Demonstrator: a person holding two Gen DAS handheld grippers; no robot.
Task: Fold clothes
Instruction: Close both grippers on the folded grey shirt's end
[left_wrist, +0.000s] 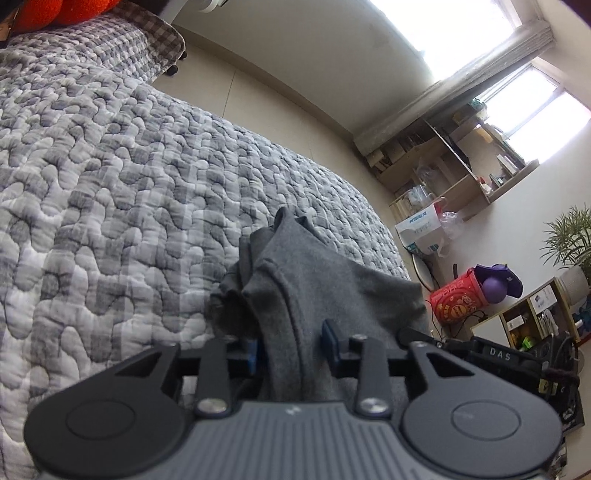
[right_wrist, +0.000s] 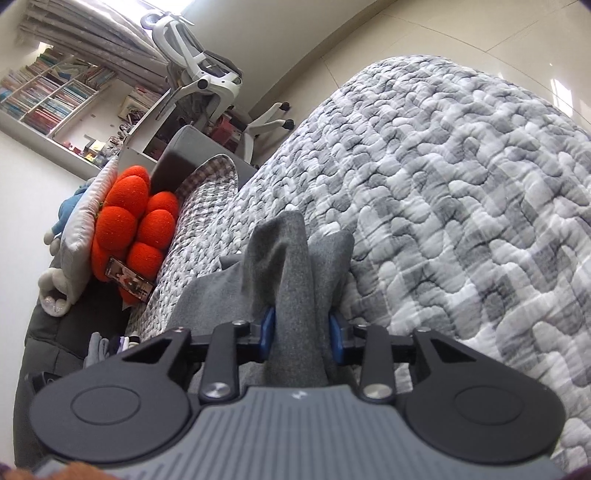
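A grey knit garment (left_wrist: 314, 280) lies bunched on the quilted bed near its edge. My left gripper (left_wrist: 291, 347) has a thick fold of it running between the blue pads (left_wrist: 330, 341). Thin dark gaps show on both sides of the fold, so the jaws stand open around the cloth. In the right wrist view the same grey garment (right_wrist: 291, 258) rises in folds between the blue pads (right_wrist: 268, 330) of my right gripper (right_wrist: 301, 332). These jaws are also parted, and the cloth sits loosely between them, brushing the pads.
The grey-and-white quilt (left_wrist: 110, 192) covers the bed on all sides. An orange knobbly cushion (right_wrist: 133, 221) and a pillow lie at the bed's head. A white office chair (right_wrist: 207, 77) and bookshelves stand beyond. Shelves, a red bag (left_wrist: 458, 299) and a plant sit on the floor past the bed's edge.
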